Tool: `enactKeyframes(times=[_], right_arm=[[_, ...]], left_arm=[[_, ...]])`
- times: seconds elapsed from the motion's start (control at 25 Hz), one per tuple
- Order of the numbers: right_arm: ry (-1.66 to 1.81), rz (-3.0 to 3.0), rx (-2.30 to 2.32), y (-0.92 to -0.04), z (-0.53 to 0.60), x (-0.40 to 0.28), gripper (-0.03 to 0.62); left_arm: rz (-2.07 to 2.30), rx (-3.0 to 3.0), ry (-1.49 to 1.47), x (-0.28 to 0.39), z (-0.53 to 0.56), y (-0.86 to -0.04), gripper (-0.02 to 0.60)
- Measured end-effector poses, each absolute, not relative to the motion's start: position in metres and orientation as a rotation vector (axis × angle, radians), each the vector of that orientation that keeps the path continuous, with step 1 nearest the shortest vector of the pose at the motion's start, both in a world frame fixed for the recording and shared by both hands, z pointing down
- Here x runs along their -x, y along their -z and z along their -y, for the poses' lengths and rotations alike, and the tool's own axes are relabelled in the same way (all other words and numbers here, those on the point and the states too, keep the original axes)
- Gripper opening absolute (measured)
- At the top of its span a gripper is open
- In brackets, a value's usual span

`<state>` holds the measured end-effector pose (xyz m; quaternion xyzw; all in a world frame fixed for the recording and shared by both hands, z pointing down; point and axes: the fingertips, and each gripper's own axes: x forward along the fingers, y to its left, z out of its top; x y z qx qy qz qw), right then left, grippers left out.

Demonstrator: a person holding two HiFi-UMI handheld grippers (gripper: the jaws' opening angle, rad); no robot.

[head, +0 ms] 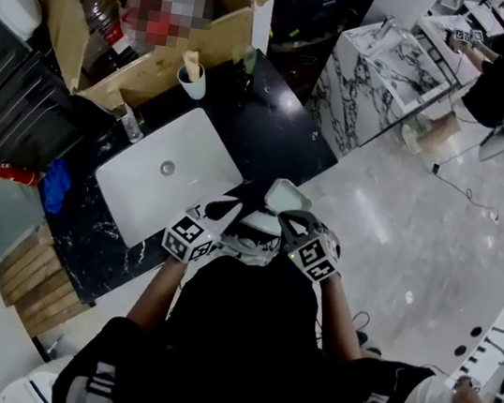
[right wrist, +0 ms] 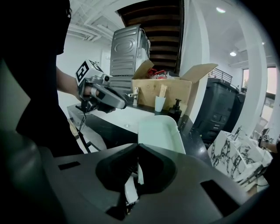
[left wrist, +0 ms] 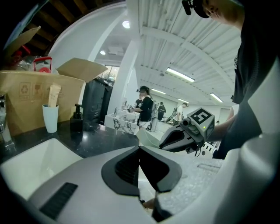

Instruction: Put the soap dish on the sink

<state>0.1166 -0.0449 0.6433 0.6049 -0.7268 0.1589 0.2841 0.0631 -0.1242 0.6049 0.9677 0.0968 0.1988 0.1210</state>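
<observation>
Dish (right wrist: pixel 159 133) was held aloft near the sink (head: pixel 140 192), with the right gripper (right wrist: pixel 139 151) clamped on its near rim. Left gripper (left wrist: pixel 139 148) jaws met, apparently empty. Dish probably light, stiff and slick; the rim hold could let it pivot.

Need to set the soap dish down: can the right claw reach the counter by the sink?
Probably yes: the right claw holds the soap dish over the counter, with nothing between them.
</observation>
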Motion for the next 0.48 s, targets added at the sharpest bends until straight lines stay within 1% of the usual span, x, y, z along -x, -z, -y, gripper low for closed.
enactKeyframes(times=[0.48], right_arm=[[-0.365,2.077,-1.425,-0.643,0.087,-0.156,-0.003]], left_arm=[[-0.061,-2.811,-0.565,-0.099,0.152,-0.601,0.000]])
